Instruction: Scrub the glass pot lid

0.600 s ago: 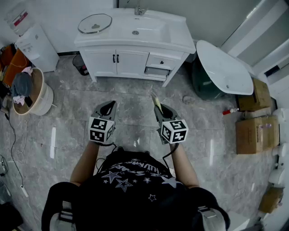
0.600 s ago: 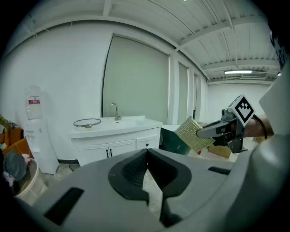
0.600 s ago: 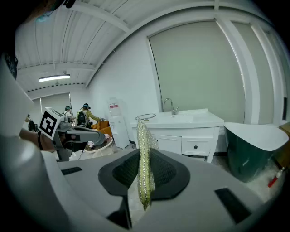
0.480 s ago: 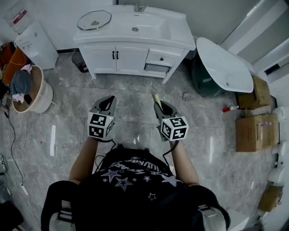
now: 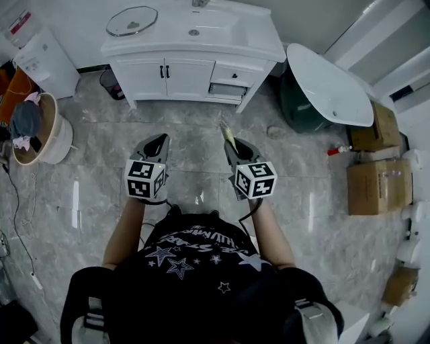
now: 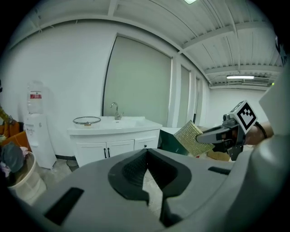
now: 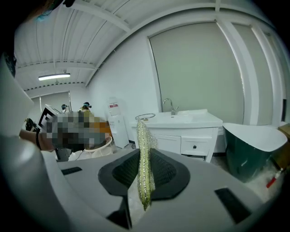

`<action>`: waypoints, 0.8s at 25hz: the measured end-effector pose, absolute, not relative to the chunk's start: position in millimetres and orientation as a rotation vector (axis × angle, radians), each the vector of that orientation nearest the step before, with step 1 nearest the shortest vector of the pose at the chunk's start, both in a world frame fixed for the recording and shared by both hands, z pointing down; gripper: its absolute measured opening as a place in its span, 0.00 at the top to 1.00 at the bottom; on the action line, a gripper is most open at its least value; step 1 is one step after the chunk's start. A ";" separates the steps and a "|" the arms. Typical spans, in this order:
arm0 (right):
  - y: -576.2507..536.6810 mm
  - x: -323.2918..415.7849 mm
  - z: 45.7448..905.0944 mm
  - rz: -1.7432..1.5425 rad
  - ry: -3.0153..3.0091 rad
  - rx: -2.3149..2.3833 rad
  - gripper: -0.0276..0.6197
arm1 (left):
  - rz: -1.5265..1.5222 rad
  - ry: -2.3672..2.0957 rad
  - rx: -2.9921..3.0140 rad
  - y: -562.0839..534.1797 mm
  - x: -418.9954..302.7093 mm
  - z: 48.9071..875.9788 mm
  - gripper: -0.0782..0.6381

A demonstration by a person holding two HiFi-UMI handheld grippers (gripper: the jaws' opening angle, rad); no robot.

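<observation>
Approach step; no scrubbing yet. Note left tool [image 5: 160, 141] closed, empty; right tool [image 5: 233, 146] clamped on scouring pad [image 5: 228, 135]. Find glass lid [image 5: 131, 20] far left on tabletop [image 5: 228, 41], well apart. Next: close in, steady lid, apply pad.

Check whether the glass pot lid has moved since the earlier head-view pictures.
No. The glass pot lid sits at the same left end of the vanity countertop, left of the basin; only the camera's framing shifted.
</observation>
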State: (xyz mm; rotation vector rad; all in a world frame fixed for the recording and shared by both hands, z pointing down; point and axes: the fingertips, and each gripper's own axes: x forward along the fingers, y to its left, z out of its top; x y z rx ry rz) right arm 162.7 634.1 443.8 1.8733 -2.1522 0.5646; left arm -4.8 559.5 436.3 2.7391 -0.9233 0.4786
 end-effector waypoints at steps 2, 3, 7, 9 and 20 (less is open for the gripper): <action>631.8 157.7 445.6 0.560 -2.158 1.845 0.86 | 0.468 -0.933 2.727 560.5 -9.2 437.7 0.88; 630.5 154.9 446.4 0.556 -2.160 1.834 0.86 | 0.463 -0.938 2.719 561.2 -12.9 439.3 0.88; 621.2 141.2 451.4 0.585 -2.170 1.822 0.86 | 0.477 -0.953 2.671 562.1 -35.5 452.1 0.88; 612.2 130.4 458.2 0.618 -2.179 1.797 0.86 | 0.483 -0.959 2.658 559.2 -48.6 456.2 0.88; 575.1 69.0 483.1 0.674 -2.185 1.763 0.85 | 0.504 -0.964 2.573 526.9 -124.2 484.1 0.88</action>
